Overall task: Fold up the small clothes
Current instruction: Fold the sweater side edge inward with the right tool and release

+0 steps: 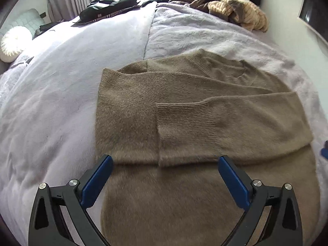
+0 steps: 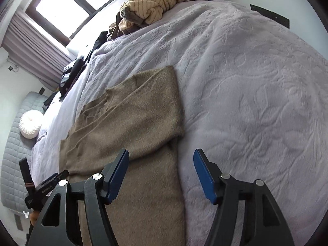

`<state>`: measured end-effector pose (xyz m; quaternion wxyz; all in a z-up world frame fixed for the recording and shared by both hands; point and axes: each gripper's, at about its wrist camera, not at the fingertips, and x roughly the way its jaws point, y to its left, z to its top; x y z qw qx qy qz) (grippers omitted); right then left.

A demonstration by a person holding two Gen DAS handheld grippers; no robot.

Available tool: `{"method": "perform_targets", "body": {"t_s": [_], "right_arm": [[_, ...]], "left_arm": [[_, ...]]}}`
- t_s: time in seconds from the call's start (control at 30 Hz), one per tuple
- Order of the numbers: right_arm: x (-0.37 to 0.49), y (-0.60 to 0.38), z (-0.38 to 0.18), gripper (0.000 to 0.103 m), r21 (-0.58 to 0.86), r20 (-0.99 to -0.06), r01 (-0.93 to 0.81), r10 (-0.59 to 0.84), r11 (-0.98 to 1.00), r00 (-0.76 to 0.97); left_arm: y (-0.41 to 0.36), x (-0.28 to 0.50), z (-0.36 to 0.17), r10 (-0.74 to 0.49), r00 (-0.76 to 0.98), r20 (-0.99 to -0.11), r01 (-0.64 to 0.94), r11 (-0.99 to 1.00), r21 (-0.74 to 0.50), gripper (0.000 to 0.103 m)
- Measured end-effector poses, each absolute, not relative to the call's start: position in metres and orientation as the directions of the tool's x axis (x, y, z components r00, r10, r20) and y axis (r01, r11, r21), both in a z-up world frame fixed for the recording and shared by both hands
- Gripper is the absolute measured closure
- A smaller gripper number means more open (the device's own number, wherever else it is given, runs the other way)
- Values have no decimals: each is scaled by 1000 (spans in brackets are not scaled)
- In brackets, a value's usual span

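Lying flat on the lavender bedspread (image 2: 246, 82), the brown sweater (image 1: 184, 110) had both sleeves folded across its body. We held the left tool (image 1: 165, 176) open above its lower half; the right tool (image 2: 162, 172), also open, straddled its right edge.

Fuzzy knit sweater (image 1: 184, 123); plush, embossed bedspread (image 2: 256, 82); claw pads (image 1: 96, 182) probably matt plastic.
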<state>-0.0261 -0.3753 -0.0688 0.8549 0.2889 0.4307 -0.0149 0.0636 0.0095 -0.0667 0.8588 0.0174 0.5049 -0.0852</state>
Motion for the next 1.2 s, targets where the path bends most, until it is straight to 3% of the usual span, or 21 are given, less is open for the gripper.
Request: {"method": "perform_targets", "body": {"t_s": [0.17, 0.43, 0.9, 0.93, 1.03, 1.2], "right_arm": [[-40, -359, -70, 34, 493, -751, 258, 257, 831, 608], [-63, -340, -70, 34, 494, -754, 237, 276, 837, 595], [-51, -298, -65, 34, 527, -725, 138, 359, 839, 588], [-43, -286, -64, 36, 531, -717, 103, 381, 841, 584], [-16, -244, -60, 79, 553, -697, 5, 460, 833, 550], [32, -178, -60, 79, 540, -696, -80, 497, 838, 518]], "left_arm": [[21, 44, -51, -258, 481, -838, 162, 965, -205, 1], [29, 12, -46, -297, 470, -831, 165, 955, -248, 1], [37, -20, -52, -160, 476, -864, 140, 984, -105, 1], [39, -22, -52, -156, 477, -865, 134, 986, -103, 1], [47, -25, -53, -147, 478, -866, 114, 988, -105, 1], [61, -23, -58, -112, 473, -874, 73, 993, -88, 1]]}}
